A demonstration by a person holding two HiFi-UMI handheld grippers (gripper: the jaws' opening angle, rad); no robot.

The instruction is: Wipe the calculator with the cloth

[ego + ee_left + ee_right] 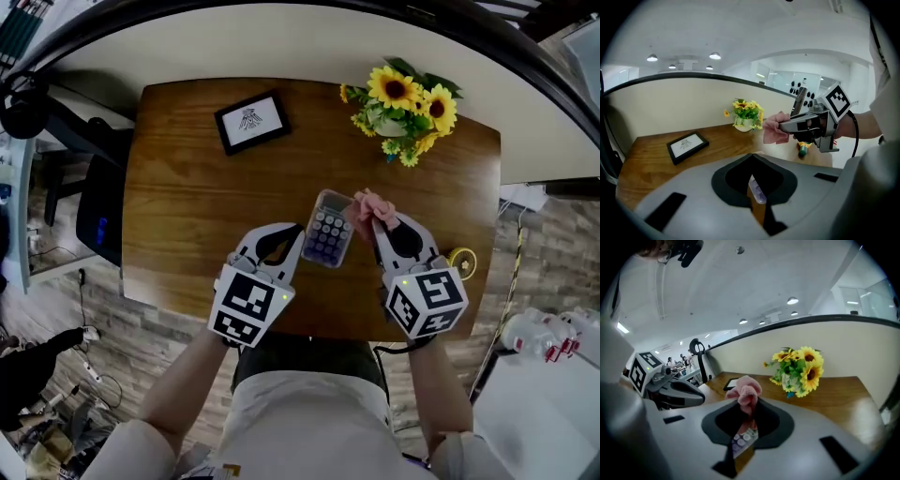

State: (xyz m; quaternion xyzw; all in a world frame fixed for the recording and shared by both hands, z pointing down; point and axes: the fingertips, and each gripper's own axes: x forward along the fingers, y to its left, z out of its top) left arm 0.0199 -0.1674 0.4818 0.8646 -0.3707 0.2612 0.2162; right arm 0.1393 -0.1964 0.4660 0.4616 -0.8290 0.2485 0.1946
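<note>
A small lilac calculator (328,230) lies on the wooden table (187,197), near its front edge. My left gripper (298,234) is shut with nothing in it, its tips by the calculator's left side. In the left gripper view the calculator (757,191) shows under the closed jaws. My right gripper (375,225) is shut on a bunched pink cloth (372,206), just right of the calculator. The right gripper view shows the cloth (746,391) sticking up from the jaws, with the calculator's keys (743,439) below. The left gripper view also shows the right gripper (785,126) and the cloth (772,132).
A pot of sunflowers (403,103) stands at the table's back right. A black picture frame (251,120) lies at the back left. A small yellow object (461,260) sits at the right edge. A dark chair (103,206) stands left of the table.
</note>
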